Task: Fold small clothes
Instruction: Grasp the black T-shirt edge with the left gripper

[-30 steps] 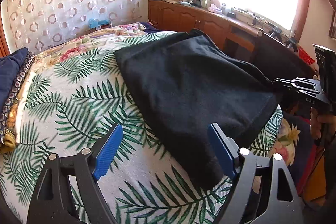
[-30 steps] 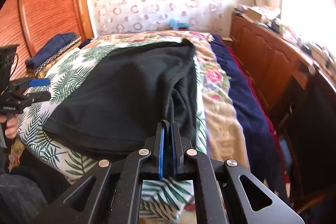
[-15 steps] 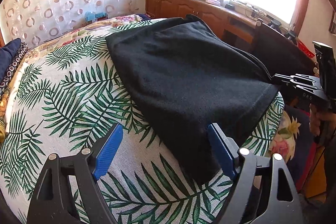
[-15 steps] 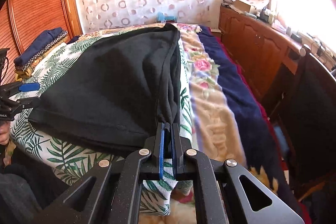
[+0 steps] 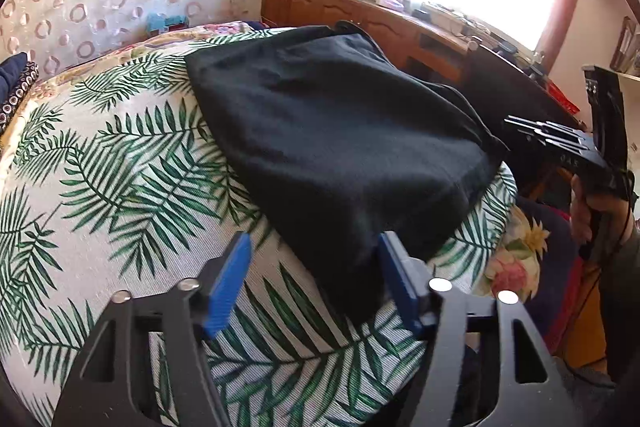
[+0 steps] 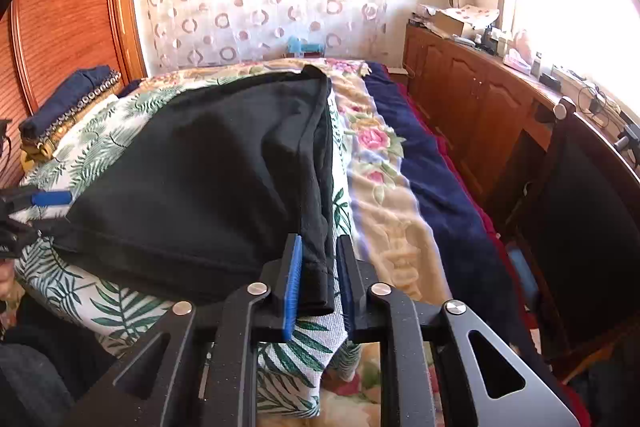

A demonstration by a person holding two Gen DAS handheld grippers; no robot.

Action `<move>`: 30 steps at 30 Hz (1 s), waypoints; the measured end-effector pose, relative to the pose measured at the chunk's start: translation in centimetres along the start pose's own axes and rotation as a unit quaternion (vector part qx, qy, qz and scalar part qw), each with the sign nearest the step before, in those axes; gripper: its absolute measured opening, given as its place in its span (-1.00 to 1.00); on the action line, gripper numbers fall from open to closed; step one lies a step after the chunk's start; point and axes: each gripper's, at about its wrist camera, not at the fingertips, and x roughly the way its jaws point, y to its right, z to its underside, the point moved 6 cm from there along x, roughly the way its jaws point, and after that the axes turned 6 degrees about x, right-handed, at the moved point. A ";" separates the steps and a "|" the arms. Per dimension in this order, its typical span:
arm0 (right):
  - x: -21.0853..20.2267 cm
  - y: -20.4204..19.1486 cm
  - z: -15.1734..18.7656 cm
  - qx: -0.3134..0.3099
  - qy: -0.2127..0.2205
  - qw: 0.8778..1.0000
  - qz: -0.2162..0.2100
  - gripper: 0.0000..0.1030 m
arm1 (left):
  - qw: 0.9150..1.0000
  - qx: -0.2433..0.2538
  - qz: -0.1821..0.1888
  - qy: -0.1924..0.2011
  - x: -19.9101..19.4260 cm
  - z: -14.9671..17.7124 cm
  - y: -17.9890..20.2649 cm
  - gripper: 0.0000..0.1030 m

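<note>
My right gripper (image 6: 318, 279) jaws are opening, black garment (image 6: 208, 183) edge between the blue pads, no longer pinched. My left gripper (image 5: 312, 279) is closing, jaws apart around its near corner. Soft matte knit lies folded on palm-print cloth (image 5: 120, 187).

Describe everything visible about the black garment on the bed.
The black garment is soft, matte knit fabric with a stitched hem, folded over and lying flat on the palm-leaf cloth. Its right edge is bunched in layered folds. One near corner lies between the opening jaws of the right hand-held gripper; the other near corner sits between the closing jaws of the left hand-held gripper, whose pads do not press on it.
</note>
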 end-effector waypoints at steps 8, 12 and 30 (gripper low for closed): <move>-0.4 -1.2 0.5 -0.005 0.009 1.000 -0.025 -0.09 | 1.000 0.001 0.025 -0.009 0.7 0.7 1.1 -0.20; -0.6 -2.2 0.8 -0.011 0.007 0.999 -0.042 0.09 | 0.999 -0.002 0.041 -0.009 0.6 0.6 1.3 -0.82; -0.4 -8.3 1.6 -0.102 -0.008 0.987 -0.121 0.66 | 0.994 0.019 0.047 0.094 -4.8 -8.6 2.5 -0.89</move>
